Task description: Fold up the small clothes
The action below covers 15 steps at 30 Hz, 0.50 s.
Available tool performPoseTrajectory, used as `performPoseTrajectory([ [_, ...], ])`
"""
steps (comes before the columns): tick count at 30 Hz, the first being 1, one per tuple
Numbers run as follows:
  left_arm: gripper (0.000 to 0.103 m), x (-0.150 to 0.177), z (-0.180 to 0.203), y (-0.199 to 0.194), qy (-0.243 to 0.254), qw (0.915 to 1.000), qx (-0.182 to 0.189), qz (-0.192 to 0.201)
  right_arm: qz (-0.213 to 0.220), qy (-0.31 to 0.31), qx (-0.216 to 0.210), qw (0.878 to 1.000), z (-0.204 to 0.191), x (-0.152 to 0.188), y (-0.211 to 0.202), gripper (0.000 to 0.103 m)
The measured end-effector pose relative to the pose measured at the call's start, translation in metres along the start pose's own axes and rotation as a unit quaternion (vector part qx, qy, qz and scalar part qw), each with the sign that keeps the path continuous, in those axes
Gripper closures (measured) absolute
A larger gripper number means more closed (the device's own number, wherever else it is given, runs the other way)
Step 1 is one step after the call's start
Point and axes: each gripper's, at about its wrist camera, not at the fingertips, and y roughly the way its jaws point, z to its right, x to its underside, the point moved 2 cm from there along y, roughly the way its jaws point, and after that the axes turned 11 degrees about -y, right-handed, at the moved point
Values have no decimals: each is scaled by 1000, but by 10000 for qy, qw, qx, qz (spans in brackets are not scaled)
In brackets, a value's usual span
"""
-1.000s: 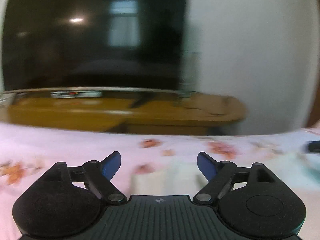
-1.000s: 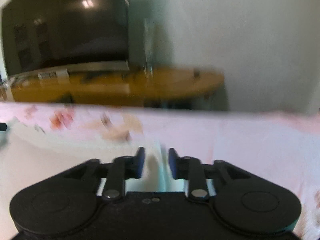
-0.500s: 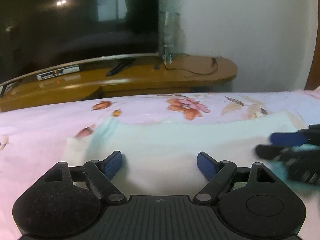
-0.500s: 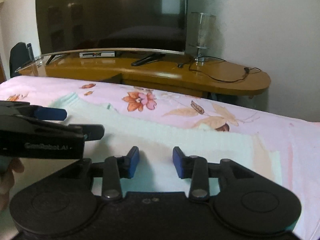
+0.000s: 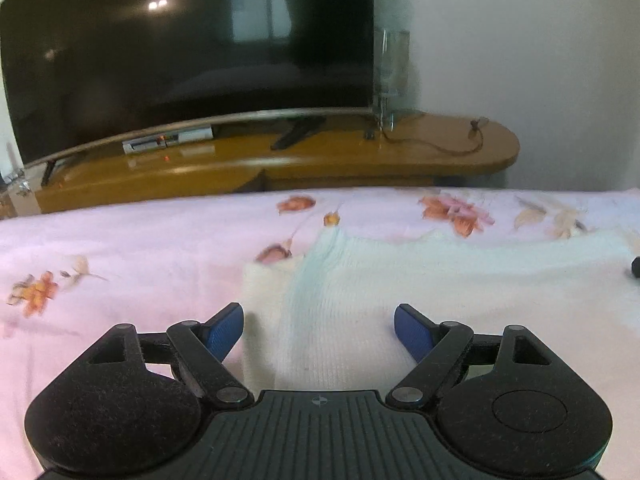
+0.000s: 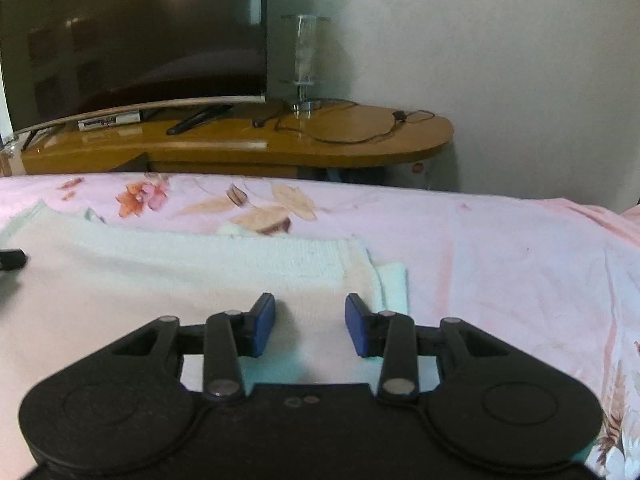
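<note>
A pale mint and cream knitted garment lies flat on the pink flowered bedsheet. My left gripper is open over the garment's left edge, with its blue pads wide apart. In the right wrist view the same garment spreads to the left, and its right edge is folded in layers. My right gripper is open above that right edge and holds nothing. A black tip of the other gripper shows at the far left of the right wrist view.
Beyond the bed stands a wooden TV bench with a large dark television, a glass lamp, a remote and cables. A white wall is at the right. The sheet extends right of the garment.
Both grippers have moved apart along the garment toward its left and right ends. The right gripper's jaws have opened wider. The left gripper stayed open.
</note>
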Motion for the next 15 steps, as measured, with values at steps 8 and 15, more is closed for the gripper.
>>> performPoseTrajectory([
  [8,21,17,47,-50,134,9979,635,-40,254,-687,-793,9942,-73,5,-37,66],
  [15,21,52,49,-52,368,9979,489,-207,155,-1015,-798,9915,-96,21,-41,66],
])
